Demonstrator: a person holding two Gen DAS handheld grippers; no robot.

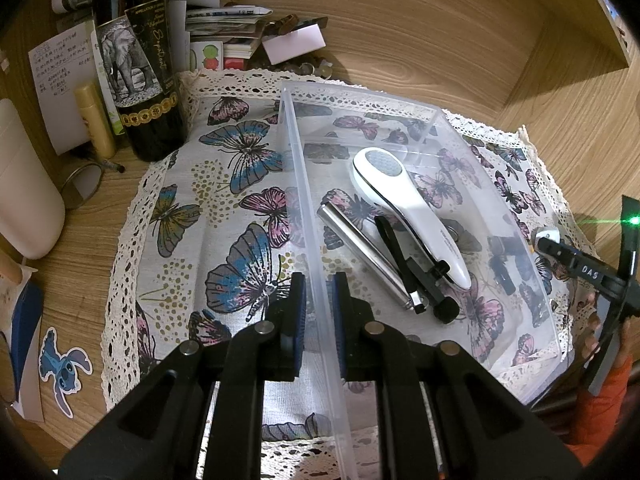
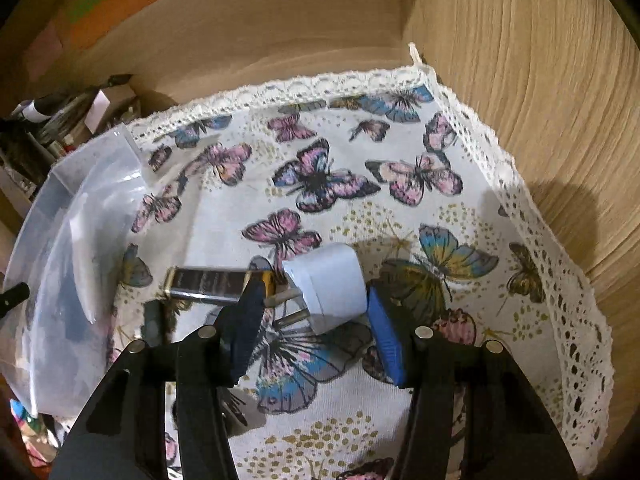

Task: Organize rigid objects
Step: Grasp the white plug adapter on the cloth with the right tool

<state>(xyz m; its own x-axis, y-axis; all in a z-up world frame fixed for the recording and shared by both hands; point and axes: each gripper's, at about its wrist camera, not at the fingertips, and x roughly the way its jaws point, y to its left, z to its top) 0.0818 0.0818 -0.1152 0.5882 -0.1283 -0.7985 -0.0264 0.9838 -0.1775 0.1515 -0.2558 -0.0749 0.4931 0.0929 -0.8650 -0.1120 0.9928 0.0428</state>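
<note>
Item: white plug adapter (image 2: 326, 284), lying on butterfly cloth (image 2: 400, 184) beside clear bin (image 2: 76, 216). Right tool (image 2: 316, 320) straddles it, pads not yet pressing; centre on body, clear of prongs. Left tool (image 1: 318, 312) clenched on the bin wall, steadying it.

Light wood-grain tabletop (image 1: 420, 40) fills both views. Directly on it, centre: white lace-edged cloth with butterfly print (image 1: 224, 208). Upper left of the left wrist view: dark wine bottle with elephant label (image 1: 140, 76), cream tube (image 1: 96, 120), handwritten paper note (image 1: 60, 72), stacked papers (image 1: 224, 24). Left edge: cream cylindrical container (image 1: 24, 192), metal ring (image 1: 82, 184). Lower left: blue cartoon sticker (image 1: 64, 368).
</note>
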